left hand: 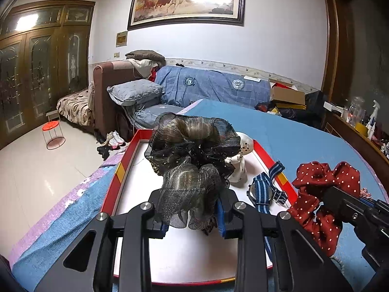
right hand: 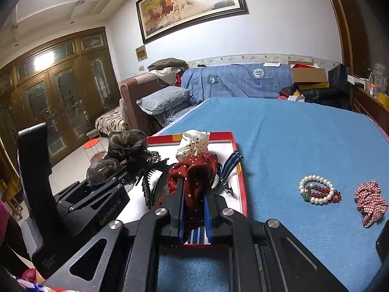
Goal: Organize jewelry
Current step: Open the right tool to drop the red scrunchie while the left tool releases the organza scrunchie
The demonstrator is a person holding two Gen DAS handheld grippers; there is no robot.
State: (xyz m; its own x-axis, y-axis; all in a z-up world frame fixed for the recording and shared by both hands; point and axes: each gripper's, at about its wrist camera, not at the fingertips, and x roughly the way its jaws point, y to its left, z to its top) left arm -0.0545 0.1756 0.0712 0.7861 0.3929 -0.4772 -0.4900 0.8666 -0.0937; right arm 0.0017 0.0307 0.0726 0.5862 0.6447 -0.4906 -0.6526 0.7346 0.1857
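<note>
Blue cloth-covered bed surface (right hand: 291, 133) filling the scene. On its near left part, shallow red-rimmed cardboard tray with white floor (left hand: 136, 194).

Over the tray's middle, large dark gauzy black-brown hair scrunchie with ruffled mesh folds (left hand: 192, 150), pinched at its near ruffle between the blue pads of the left gripper (left hand: 192, 215), jaws partly closed on the fabric.

At the tray's near right edge, dark red white-dotted fabric scrunchie (right hand: 192, 172), clamped by the right gripper (right hand: 193, 215), jaws pressed nearly together on the cloth.

At the tray's far side, white dark-spotted scrunchie (right hand: 194, 143). Just right of it, watch with blue striped fabric strap (left hand: 261, 189), one strap end draped over the right rim.

Well right of the tray on the cloth, red-and-white checked scrunchie (right hand: 370, 200). Between it and the tray, white pearl bracelet (right hand: 316, 189) overlapping dark red bead bracelet (right hand: 323, 191).
</note>
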